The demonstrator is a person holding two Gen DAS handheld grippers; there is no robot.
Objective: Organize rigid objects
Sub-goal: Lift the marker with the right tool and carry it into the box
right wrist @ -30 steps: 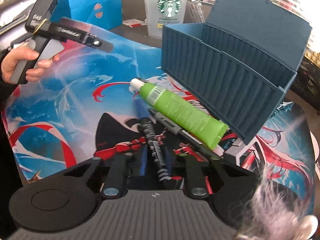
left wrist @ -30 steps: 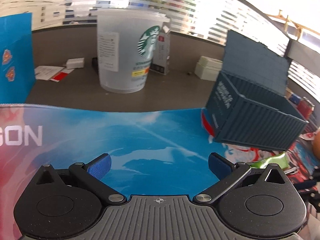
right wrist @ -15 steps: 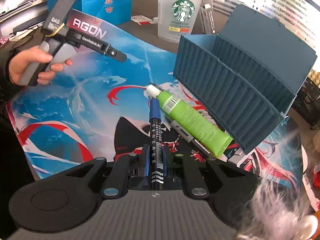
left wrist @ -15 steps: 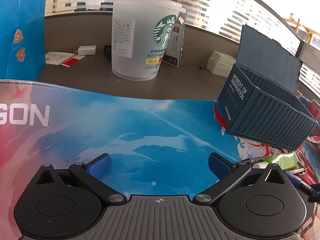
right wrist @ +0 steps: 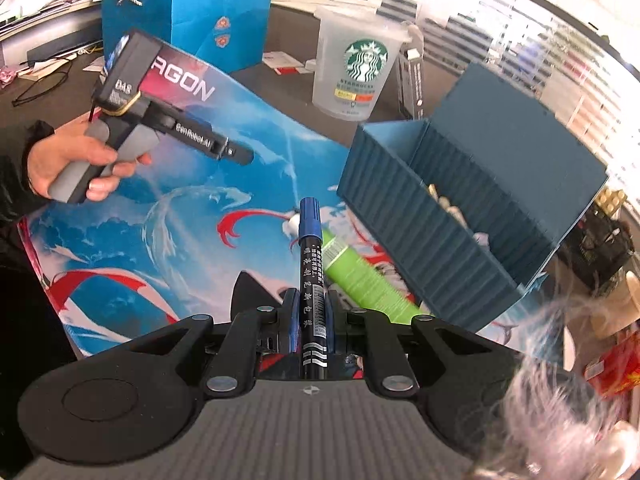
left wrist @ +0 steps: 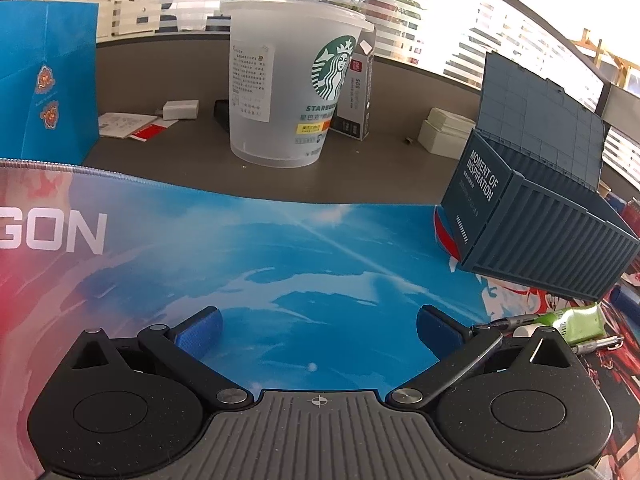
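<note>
My right gripper (right wrist: 309, 304) is shut on a black marker with a blue cap (right wrist: 310, 264) and holds it above the mat, cap pointing away. A green tube (right wrist: 362, 276) lies on the mat just right of it, beside the open blue container box (right wrist: 440, 232), which holds small items. My left gripper (left wrist: 318, 326) is open and empty over the blue mat (left wrist: 280, 264). In the left wrist view the box (left wrist: 540, 248) is at the right, with the green tube (left wrist: 576, 322) and a pen (left wrist: 596, 346) below it. The left gripper also shows in the right wrist view (right wrist: 236, 154), held by a hand.
A Starbucks cup (left wrist: 296, 92) stands beyond the mat, with a small carton (left wrist: 356, 96) beside it. A blue paper bag (left wrist: 44, 88) stands at the far left. White boxes (left wrist: 444, 132) and papers (left wrist: 124, 124) lie on the grey desk. Red packets (right wrist: 612, 364) sit at the right.
My right gripper has lifted the marker off the mat and risen, away from the tube. My left gripper has drifted slightly, staying open.
</note>
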